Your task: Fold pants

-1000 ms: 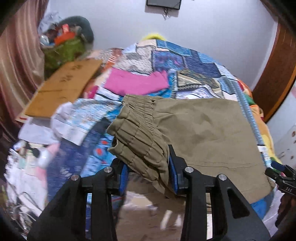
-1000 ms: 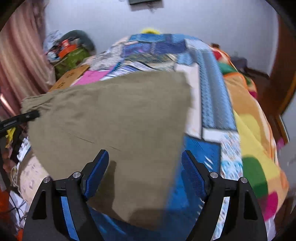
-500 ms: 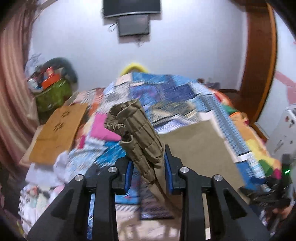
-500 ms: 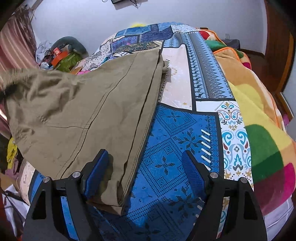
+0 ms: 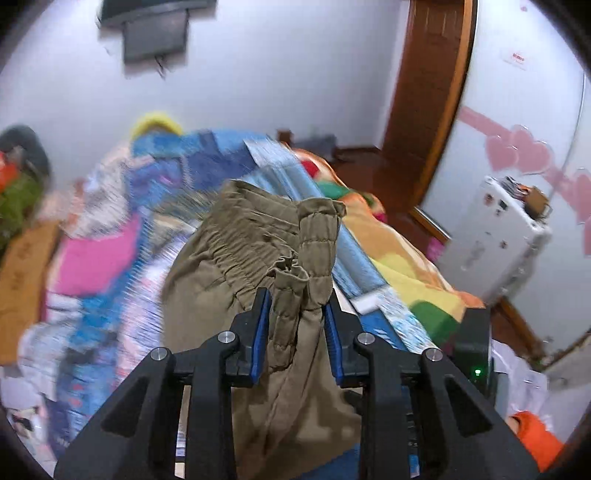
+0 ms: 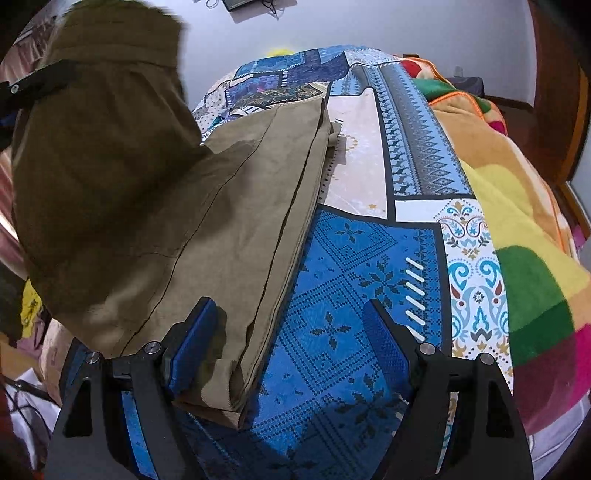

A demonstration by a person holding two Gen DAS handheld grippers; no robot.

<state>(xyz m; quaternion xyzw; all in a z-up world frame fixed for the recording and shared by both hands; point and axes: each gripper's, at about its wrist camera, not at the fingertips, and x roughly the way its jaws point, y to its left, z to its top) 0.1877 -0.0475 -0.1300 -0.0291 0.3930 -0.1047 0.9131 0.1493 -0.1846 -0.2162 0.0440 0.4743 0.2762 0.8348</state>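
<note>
Olive-khaki cotton fills the middle of the left wrist view: the pants point(image 5: 258, 236), gathered at their elastic waistband point(image 5: 317, 251), stand up between the blue pads of the left gripper point(image 5: 295, 325), which is clamped on that bunched band. From the grip the cloth hangs down toward 6 o'clock, over the gripper's black frame, while the rest of the waistband spreads away toward 11 o'clock above the patchwork bedspread point(image 5: 155, 295). The background here is smeared by motion (only the broad shapes read). A brown wooden door frame point(image 5: 428, 96) rises at 1 o'clock, a dark wall-mounted screen point(image 5: 155, 33) hangs at 11 o'clock, and a white appliance point(image 5: 495, 236) stands at 3 o'clock.

In the right wrist view the pant legs lie flat on the bedspread, running from 7 o'clock up toward 12 o'clock, their hem end near the right gripper point(image 6: 288, 343). That gripper stands wide apart, holding nothing: its left pad rests over the fabric's edge, its right pad over the blue patterned quilt. The raised waistband half looms dark at 10 o'clock, with one black finger of the left gripper against it. A multicoloured fleece blanket point(image 6: 524, 236) lies at 3 o'clock.
</note>
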